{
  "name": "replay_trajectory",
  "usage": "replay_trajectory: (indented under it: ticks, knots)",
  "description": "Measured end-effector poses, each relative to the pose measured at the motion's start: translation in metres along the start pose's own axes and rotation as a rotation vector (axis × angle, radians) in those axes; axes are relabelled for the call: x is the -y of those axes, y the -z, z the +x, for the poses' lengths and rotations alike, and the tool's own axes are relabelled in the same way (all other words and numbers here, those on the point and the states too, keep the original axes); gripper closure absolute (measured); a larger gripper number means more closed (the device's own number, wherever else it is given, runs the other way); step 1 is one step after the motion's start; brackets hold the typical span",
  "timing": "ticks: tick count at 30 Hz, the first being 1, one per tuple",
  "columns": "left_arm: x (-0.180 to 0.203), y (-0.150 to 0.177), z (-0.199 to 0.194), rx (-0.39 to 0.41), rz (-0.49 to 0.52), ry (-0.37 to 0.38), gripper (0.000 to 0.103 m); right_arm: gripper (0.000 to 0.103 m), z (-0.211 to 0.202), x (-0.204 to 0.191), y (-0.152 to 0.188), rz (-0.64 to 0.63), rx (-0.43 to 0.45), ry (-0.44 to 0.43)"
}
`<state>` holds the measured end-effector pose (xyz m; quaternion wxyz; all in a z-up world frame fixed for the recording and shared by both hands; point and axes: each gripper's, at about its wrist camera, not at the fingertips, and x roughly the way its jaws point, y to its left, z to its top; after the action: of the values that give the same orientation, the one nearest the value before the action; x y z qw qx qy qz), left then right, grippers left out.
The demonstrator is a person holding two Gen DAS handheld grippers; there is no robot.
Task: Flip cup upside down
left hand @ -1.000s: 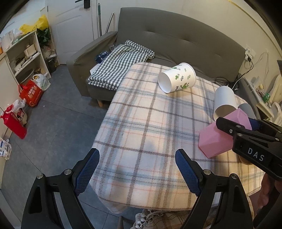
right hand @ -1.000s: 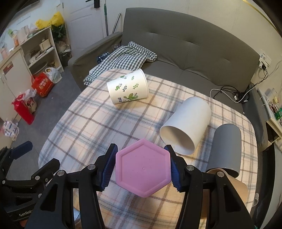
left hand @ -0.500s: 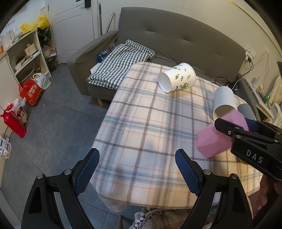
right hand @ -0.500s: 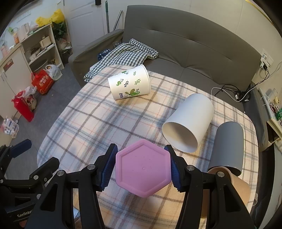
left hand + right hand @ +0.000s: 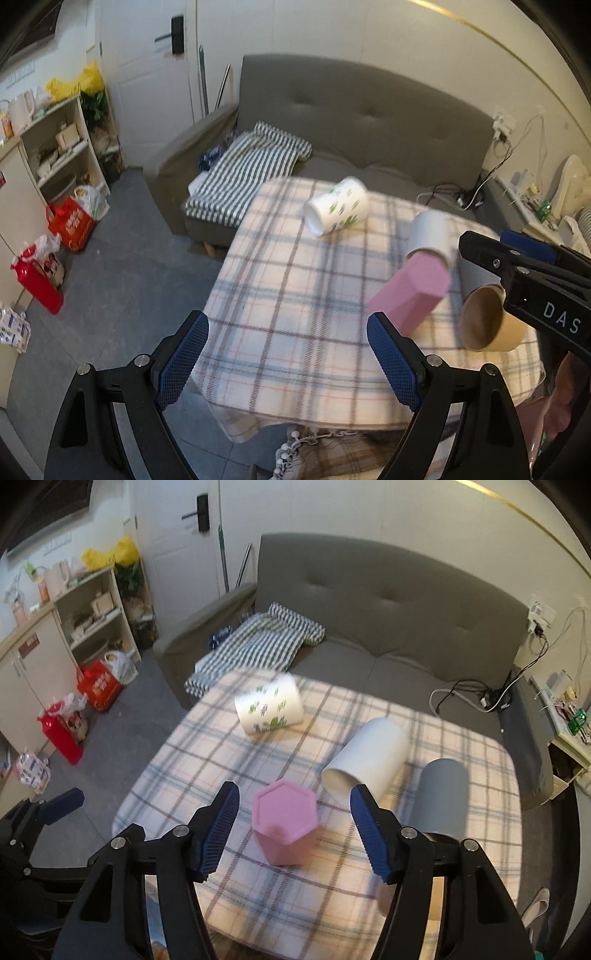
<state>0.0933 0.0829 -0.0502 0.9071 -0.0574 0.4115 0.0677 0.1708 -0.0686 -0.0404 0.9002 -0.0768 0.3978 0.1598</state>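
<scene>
Judging the pink cup (image 5: 286,821) light, rigid and slick, you grip opposite flats; both right gripper (image 5: 293,830) and left gripper (image 5: 286,360) gape empty.

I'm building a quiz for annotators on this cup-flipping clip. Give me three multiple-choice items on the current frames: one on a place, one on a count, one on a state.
1. Where does the pink hexagonal cup stand?
A. On the sofa
B. On the plaid tablecloth, ahead of the right gripper
C. On the floor

2. How many cups lie on their sides?
A. One
B. Two
C. Four

3. What is the right gripper doing?
A. Open, holding nothing
B. Shut on the pink cup
C. Shut on the white cup

Answers:
1 B: it rests on the plaid tablecloth, closed base up.
2 C: the leaf-print cup, white cup, gray cup and tan cup all lie down.
3 A: its pads stand apart on either side of the cup without touching it.
</scene>
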Motion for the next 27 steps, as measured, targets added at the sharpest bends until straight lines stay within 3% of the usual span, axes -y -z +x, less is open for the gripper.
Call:
replay_trajectory:
  ticks: [11, 27]
  knots:
    - [0.038, 0.011, -0.061, 0.151, 0.034, 0.029, 0.012, 0.04, -0.096, 0.036, 0.032, 0.044, 0.15, 0.039]
    - [0.061, 0.065, -0.079, 0.32, 0.054, -0.016, 0.012, 0.038, -0.115, 0.059, 0.116, 0.101, 0.192, 0.069]
